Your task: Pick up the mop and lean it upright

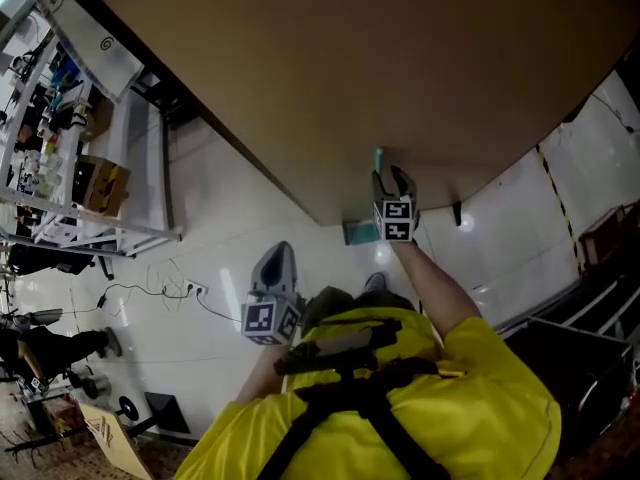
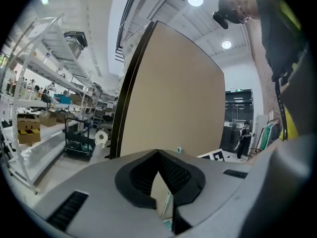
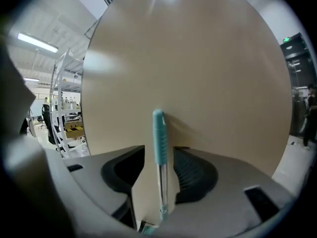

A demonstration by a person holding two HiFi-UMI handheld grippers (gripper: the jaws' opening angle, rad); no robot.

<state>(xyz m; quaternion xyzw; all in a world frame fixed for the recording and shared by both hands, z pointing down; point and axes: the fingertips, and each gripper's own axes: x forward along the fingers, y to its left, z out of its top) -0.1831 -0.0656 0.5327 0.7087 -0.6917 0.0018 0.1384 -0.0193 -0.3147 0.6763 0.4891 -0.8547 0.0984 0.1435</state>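
Observation:
The mop leans upright against a big tan board point(image 1: 350, 68). Its teal handle grip point(image 1: 378, 158) rests on the board and its teal head point(image 1: 358, 232) sits on the white floor. My right gripper point(image 1: 391, 180) is open just behind the handle top. In the right gripper view the teal grip point(image 3: 158, 133) stands between the spread jaws of my right gripper point(image 3: 158, 151), with gaps on both sides. My left gripper point(image 1: 275, 260) hangs lower and to the left, shut and holding nothing. In the left gripper view my left gripper point(image 2: 158, 153) has its tips together, and the mop shaft point(image 2: 167, 205) shows behind them.
A white shelving rack point(image 1: 70, 168) with boxes stands at the left. A power strip with its cable point(image 1: 190, 290) lies on the floor. A yellow sign point(image 1: 115, 438) and a seated person's legs point(image 1: 50, 348) are at the lower left. A dark cart point(image 1: 580, 358) is at the right.

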